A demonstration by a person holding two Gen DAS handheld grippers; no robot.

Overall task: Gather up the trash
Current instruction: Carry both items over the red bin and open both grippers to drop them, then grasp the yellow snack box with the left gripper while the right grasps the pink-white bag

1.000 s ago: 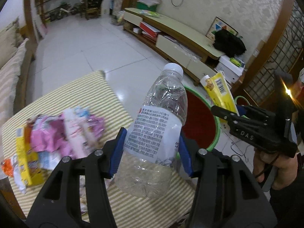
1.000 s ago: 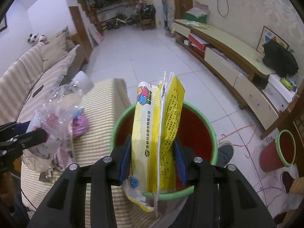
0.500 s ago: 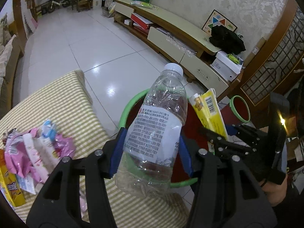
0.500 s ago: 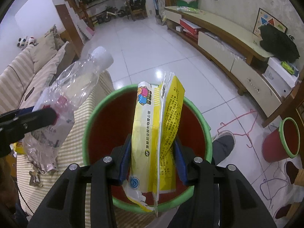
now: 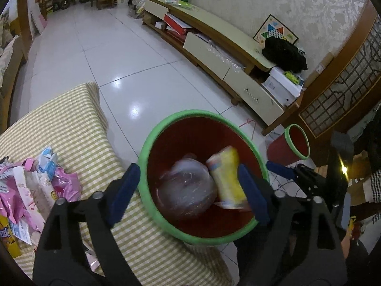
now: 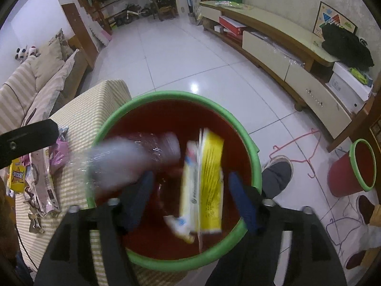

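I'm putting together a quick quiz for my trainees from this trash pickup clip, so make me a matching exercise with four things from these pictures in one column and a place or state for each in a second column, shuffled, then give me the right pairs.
Things:
1. clear plastic bottle
2. pink wrappers
3. small red bin
4. left gripper

Places or states:
A. lying on the striped tablecloth
B. standing on the floor by the wooden door
C. jaws opening, nothing gripped
D. blurred, dropping into the big green-rimmed bin beside the yellow packet

Pairs: 1-D, 2-A, 3-B, 4-C
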